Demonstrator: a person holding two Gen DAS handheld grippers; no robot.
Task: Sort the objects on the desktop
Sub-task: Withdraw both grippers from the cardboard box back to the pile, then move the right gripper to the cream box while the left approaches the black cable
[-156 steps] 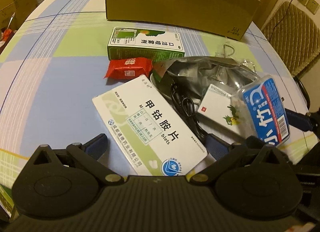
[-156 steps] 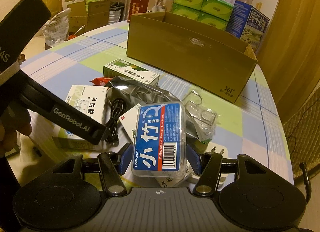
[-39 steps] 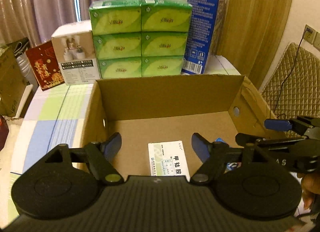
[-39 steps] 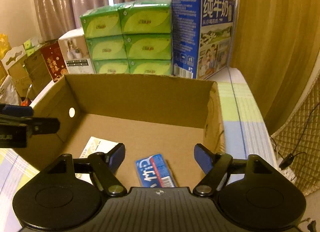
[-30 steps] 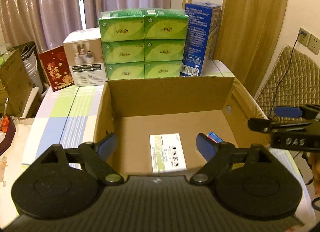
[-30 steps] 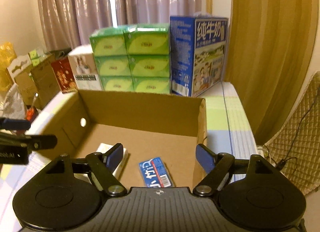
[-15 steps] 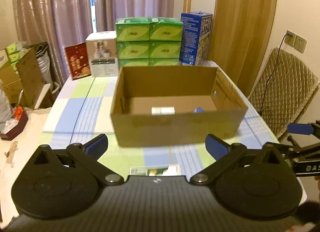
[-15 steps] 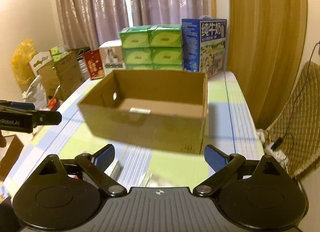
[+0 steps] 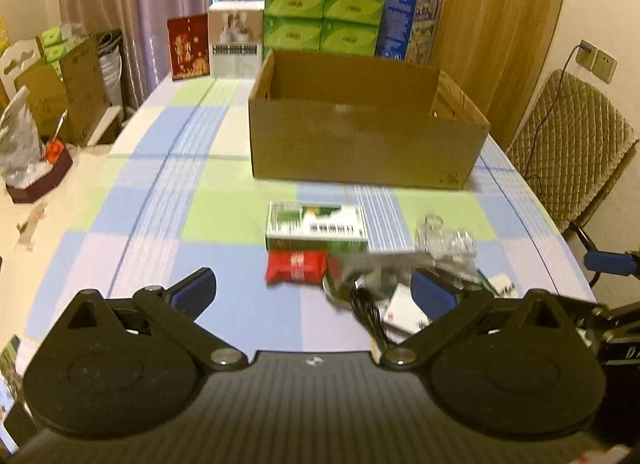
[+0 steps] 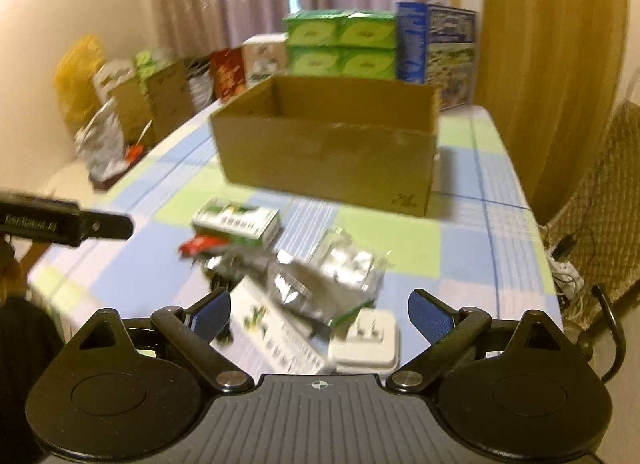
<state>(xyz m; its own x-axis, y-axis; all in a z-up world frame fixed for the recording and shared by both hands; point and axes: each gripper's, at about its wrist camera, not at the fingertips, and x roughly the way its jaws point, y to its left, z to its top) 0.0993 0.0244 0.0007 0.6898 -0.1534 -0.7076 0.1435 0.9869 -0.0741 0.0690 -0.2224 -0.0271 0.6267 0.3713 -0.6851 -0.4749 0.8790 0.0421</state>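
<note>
Between picks: left gripper [image 9: 314, 290] and right gripper [image 10: 319, 310] both spread wide, empty (cardboard box [image 9: 364, 143] waiting beyond). Next, probably: closing on the red packet [image 9: 296, 268] and white charger [image 10: 366, 338].

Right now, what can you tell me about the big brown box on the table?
The cardboard box is plain brown, wide and low, with its top open. It stands upright on the checked tablecloth, beyond the pile of small things and apart from them. A small dark print marks its near wall's lower right corner. From here its inside floor is hidden. Neither gripper touches it.
</note>
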